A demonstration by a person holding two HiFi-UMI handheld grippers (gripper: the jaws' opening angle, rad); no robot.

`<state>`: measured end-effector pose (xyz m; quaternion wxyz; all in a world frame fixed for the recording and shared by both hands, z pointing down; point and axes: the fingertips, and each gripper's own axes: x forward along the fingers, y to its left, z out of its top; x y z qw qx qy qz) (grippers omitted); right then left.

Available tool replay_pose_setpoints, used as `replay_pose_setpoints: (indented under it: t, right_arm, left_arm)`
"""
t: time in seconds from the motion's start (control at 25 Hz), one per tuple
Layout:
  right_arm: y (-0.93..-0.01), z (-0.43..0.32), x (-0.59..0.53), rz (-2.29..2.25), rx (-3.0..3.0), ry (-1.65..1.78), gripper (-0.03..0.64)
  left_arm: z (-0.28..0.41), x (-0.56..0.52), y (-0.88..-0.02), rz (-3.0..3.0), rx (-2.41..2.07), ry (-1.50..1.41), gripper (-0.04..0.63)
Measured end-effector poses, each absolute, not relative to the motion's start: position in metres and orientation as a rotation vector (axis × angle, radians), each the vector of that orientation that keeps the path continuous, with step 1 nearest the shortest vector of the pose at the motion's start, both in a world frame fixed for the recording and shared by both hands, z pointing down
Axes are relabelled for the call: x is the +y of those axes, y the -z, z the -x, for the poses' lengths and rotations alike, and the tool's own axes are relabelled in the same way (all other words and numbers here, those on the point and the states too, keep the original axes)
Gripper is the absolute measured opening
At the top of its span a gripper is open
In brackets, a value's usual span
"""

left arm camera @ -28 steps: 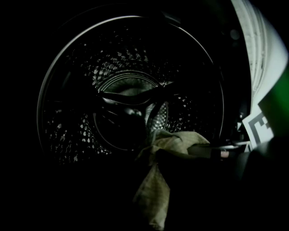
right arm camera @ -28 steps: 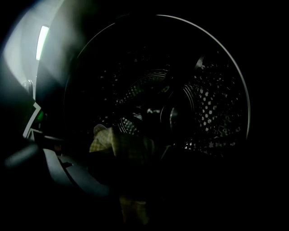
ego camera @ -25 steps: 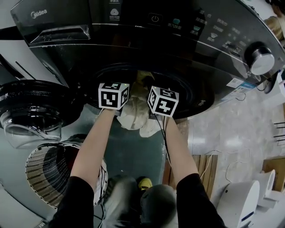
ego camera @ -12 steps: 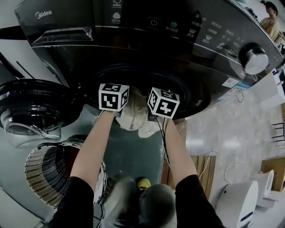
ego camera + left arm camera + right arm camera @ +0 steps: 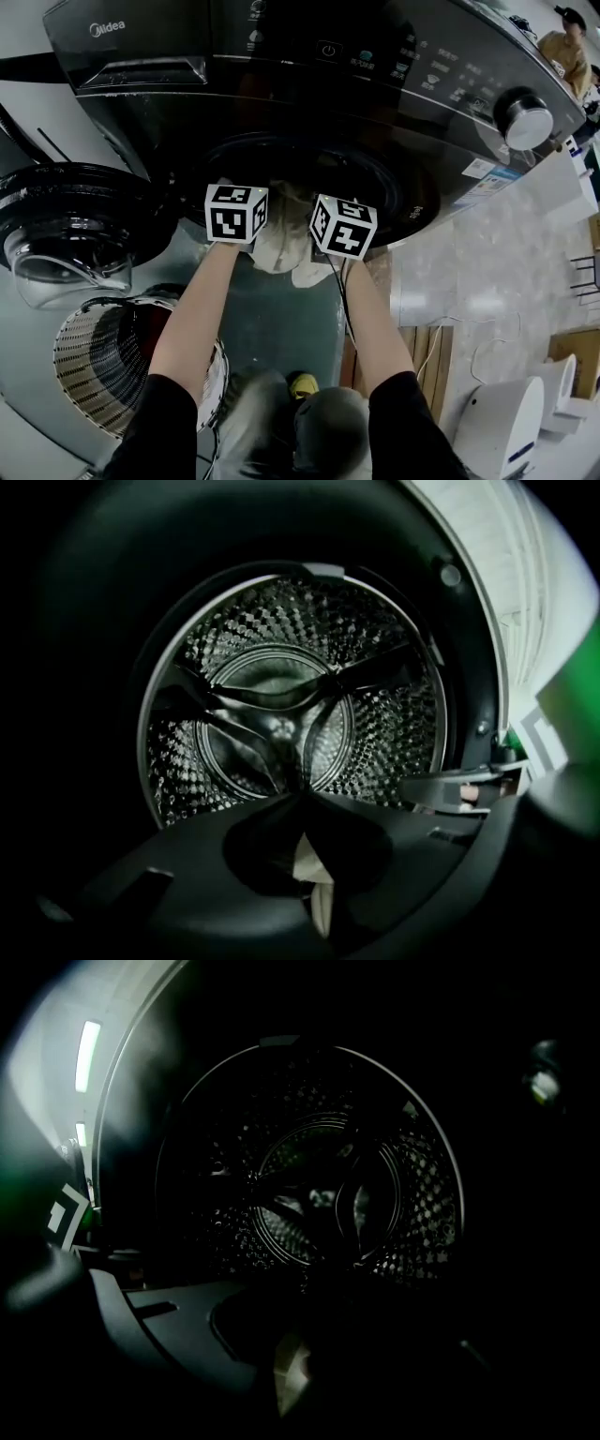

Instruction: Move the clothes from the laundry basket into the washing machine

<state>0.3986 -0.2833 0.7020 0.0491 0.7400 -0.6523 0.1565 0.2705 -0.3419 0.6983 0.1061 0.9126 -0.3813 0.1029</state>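
Because the pale garment (image 5: 281, 251) sags over the near lip of the washing machine (image 5: 281, 89) in the head view, your left tongs (image 5: 305, 803) sit clamped on its fold in the left gripper view, and the right gripper view shows your right tongs (image 5: 309, 1307) closing on another fold, likely to feed it into the drum (image 5: 328, 1194).

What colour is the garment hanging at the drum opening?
Cream; the garment shows best in the head view.
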Motion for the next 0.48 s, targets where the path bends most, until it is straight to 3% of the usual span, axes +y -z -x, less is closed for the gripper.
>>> replay_pose_setpoints:
  t: [0.08, 0.48]
  right_arm:
    - [-0.701, -0.399, -0.279, -2.268, -1.975, -0.475, 0.005]
    - [-0.688, -0.385, -0.257, -2.206, -2.045, -0.424, 0.005]
  left_arm:
    - [-0.267, -0.339, -0.698, -2.682, -1.122, -0.284, 0.013]
    - [-0.250, -0.315, -0.690, -2.685, -1.138, -0.264, 0.012]
